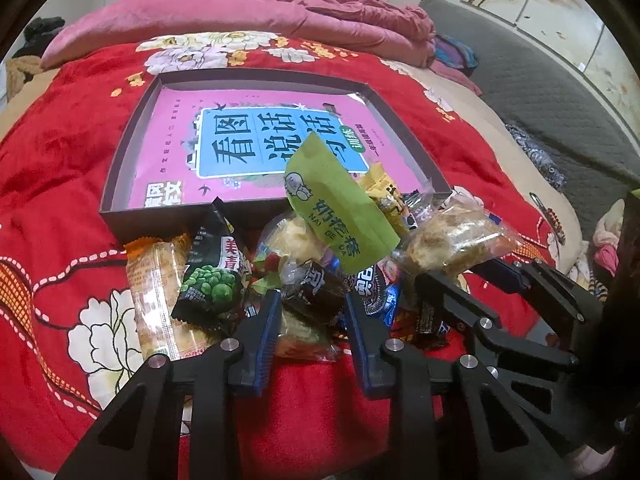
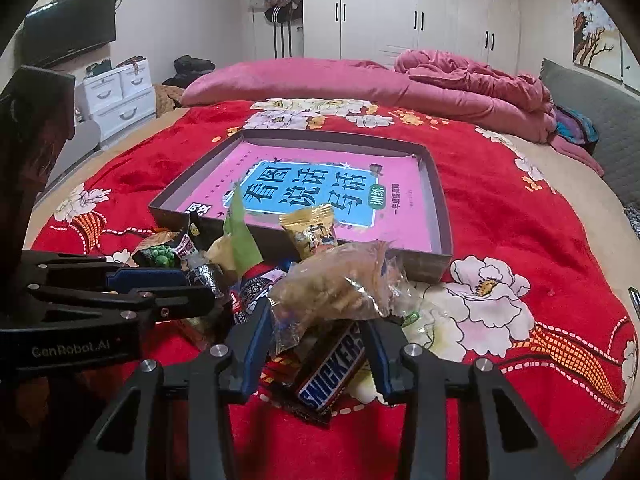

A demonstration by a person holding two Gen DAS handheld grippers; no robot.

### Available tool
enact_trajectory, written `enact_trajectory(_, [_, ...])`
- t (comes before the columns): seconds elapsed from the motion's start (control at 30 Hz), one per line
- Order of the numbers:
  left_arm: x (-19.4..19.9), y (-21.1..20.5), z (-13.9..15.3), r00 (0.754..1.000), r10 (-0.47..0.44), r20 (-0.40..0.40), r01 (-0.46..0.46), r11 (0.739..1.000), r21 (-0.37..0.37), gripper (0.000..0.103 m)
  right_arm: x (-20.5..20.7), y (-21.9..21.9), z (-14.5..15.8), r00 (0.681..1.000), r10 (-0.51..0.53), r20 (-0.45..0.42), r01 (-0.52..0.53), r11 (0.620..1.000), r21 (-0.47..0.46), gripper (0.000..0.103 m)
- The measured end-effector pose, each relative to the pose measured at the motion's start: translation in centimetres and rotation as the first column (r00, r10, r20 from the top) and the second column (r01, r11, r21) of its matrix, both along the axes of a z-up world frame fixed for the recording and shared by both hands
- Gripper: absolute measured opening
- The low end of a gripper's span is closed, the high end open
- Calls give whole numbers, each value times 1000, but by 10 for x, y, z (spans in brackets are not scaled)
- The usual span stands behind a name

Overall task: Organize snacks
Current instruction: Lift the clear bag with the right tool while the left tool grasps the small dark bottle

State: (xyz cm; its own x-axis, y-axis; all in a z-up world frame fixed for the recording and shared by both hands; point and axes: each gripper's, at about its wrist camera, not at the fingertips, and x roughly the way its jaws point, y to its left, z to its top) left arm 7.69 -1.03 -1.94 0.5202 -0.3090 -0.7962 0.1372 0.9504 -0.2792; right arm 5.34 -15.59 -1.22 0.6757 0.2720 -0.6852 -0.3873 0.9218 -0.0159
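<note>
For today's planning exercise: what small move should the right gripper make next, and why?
Probably close the right gripper on the Snickers bar: its open jaws already straddle the bar, and the box behind the pile holds no snacks yet.

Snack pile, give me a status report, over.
Left hand-held gripper open around small dark packet. Right hand-held gripper open over Snickers bar. Box holds no snacks. Nothing blocking.
</note>
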Motion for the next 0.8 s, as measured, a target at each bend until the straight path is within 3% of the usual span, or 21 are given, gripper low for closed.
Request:
enact_trajectory(0.33, [6,5,-4,1000,15,-24,-15,999,-39,37,8,-8,-2,999,-23,-42,26,997,68,51])
enact_trajectory(0.47, [8,4,-8,999,10,-43,-11,999,-32,45,12,-10,-3,998,-26,-60,31,996,87,53])
enact_trajectory(0.63, [10,-3,-7,1000,-2,-27,3,1000,4,45,16,-12,-5,997,-34,-66,39,995,88,50])
enact_trajectory(0.8, [8,-7,-3,1000,-17,1,17,1000,15,37,16,-16,-4,997,-34,-64,41,994,102,46])
